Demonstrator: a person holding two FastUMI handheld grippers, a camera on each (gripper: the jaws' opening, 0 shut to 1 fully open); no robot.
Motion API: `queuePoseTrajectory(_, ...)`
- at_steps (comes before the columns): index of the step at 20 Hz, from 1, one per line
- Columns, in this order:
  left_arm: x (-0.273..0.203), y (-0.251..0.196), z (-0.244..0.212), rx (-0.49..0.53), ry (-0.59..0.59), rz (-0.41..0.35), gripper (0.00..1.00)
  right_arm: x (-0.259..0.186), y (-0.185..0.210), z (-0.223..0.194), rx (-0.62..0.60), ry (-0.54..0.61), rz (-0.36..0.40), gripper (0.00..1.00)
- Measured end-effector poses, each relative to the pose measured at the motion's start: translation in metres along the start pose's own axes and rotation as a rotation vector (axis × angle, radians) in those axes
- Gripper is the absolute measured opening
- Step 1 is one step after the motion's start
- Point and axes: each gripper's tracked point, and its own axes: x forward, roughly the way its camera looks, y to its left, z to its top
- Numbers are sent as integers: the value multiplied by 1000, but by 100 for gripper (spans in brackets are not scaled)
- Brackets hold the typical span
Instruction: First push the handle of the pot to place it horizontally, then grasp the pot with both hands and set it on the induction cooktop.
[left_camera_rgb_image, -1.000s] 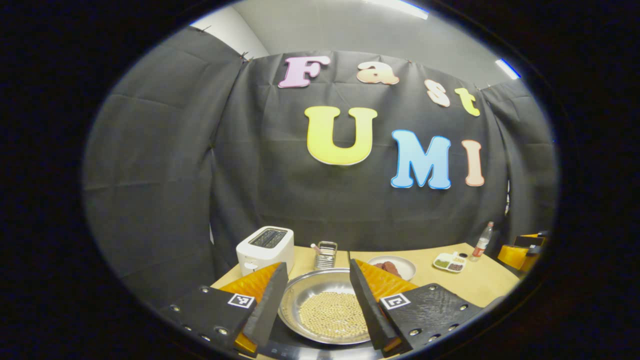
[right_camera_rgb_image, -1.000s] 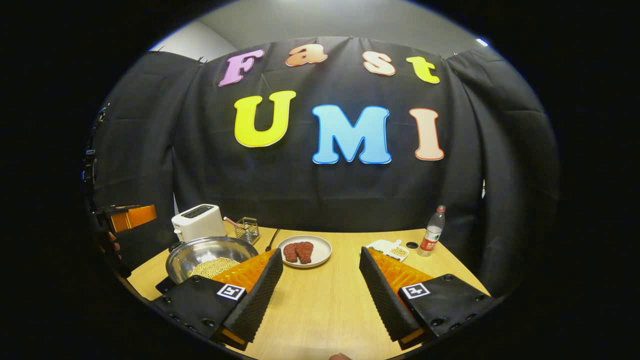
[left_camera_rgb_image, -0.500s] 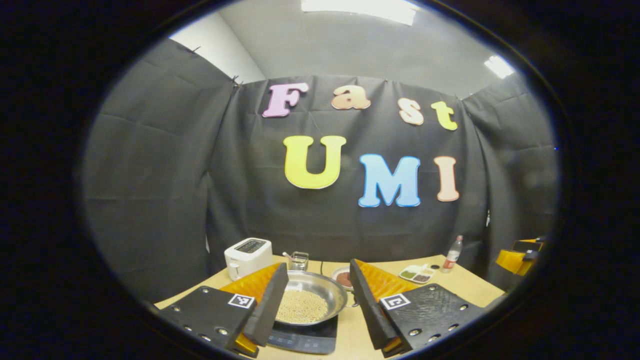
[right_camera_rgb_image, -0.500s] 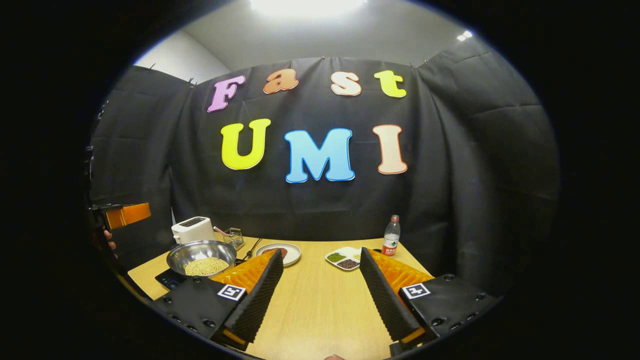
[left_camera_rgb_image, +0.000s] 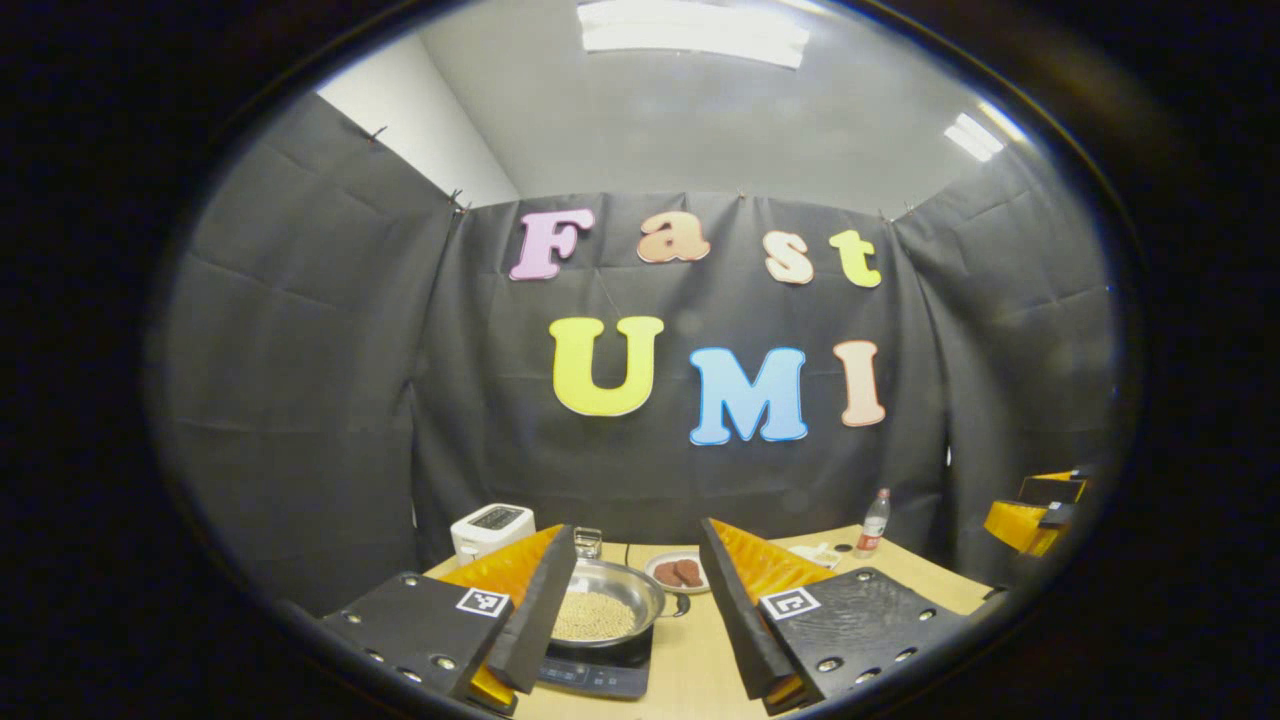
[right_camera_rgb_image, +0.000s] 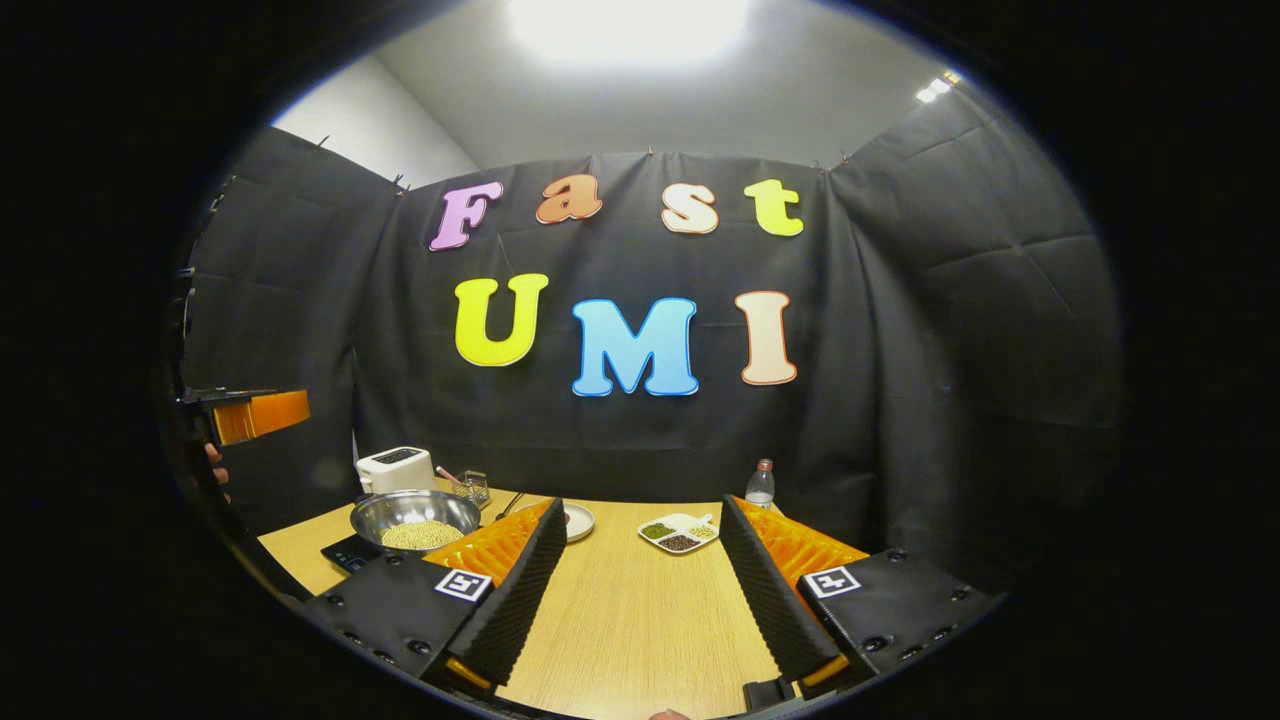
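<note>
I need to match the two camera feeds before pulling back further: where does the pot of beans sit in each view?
Left gripper view: the pot sits low centre, between this tool's two fingers, resting on the induction cooktop.
Right gripper view: the pot sits lower left, beyond the left finger, on the cooktop.
Shared landmark: the white toaster stands just behind the pot.

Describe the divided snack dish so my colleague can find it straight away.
On the wooden table, look to the back right, just left of the water bottle. The divided dish is white and, unlike the round plate, holds separate green and dark fillings.
</note>
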Motion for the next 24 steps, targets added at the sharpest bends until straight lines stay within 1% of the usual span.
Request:
queuePoseTrajectory(1, -5, 3, -2, -5, 5, -9, 75, -3, 1, 3, -1, -8, -18, 97)
queuePoseTrajectory(2, -8, 7, -3, -11, 8, -16, 72, -5, 2, 7, 0, -21, -35, 97)
queuePoseTrajectory(3, -11, 14, -5, -13, 10, -18, 75, -5, 7, 11, 5, -29, -41, 97)
queuePoseTrajectory(4, -12, 21, -5, -14, 11, -15, 72, -8, 14, 12, 8, -32, -41, 97)
queuePoseTrajectory(5, -16, 26, -4, -17, 8, -15, 75, -11, 20, 13, 5, -36, -43, 98)
queuePoseTrajectory(6, -17, 30, -3, -22, 5, -12, 72, -14, 24, 14, 1, -44, -46, 98)
queuePoseTrajectory(9, -21, 42, 0, -21, -11, -13, 72, -17, 31, 12, 1, -44, -61, 98)
queuePoseTrajectory(11, -22, 42, -1, -26, -11, -25, 72, -18, 38, 13, 14, -41, -60, 98)
queuePoseTrajectory(12, -23, 44, -1, -27, -12, -26, 75, -17, 38, 12, 14, -40, -62, 98)
queuePoseTrajectory(13, -24, 47, -2, -28, -13, -23, 72, -17, 38, 11, 11, -35, -66, 98)
queuePoseTrajectory(15, -28, 48, -1, -31, -13, -23, 72, -17, 40, 11, 11, -32, -69, 98)
queuePoseTrajectory(16, -28, 49, -1, -28, -16, -23, 75, -17, 40, 11, 11, -32, -70, 98)
queuePoseTrajectory(17, -28, 51, -1, -23, -17, -21, 72, -18, 41, 11, 10, -32, -69, 98)
queuePoseTrajectory(24, -34, 51, 3, -1, -32, -13, 72, -19, 40, 15, 1, -39, -63, 98)
